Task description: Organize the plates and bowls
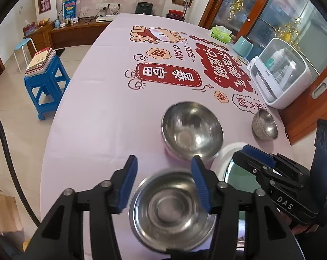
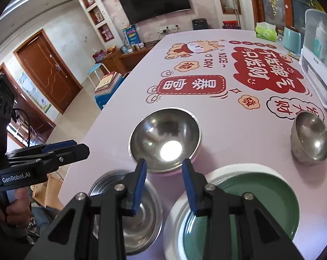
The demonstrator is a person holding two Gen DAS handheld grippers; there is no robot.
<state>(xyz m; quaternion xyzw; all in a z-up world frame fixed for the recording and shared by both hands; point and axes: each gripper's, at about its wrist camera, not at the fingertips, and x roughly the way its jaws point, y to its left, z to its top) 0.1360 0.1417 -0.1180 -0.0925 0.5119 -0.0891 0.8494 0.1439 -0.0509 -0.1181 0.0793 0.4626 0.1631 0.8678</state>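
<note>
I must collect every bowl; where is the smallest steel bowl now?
The smallest steel bowl stands at the table's right side, beyond the green plate and right of the large steel bowl.

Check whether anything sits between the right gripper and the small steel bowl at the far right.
Nothing visible does. The right gripper hangs open and empty above the table; only bare tablecloth and the green plate's far rim lie toward the small bowl.

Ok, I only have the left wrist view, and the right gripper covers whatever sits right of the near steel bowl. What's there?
Observer: A green plate, lying inside a larger white plate.
Operator: Is the right gripper carrying anything?
Observer: No. The right gripper has its jaws open with nothing between them, above the gap between the shallow steel bowl and those plates.
</note>
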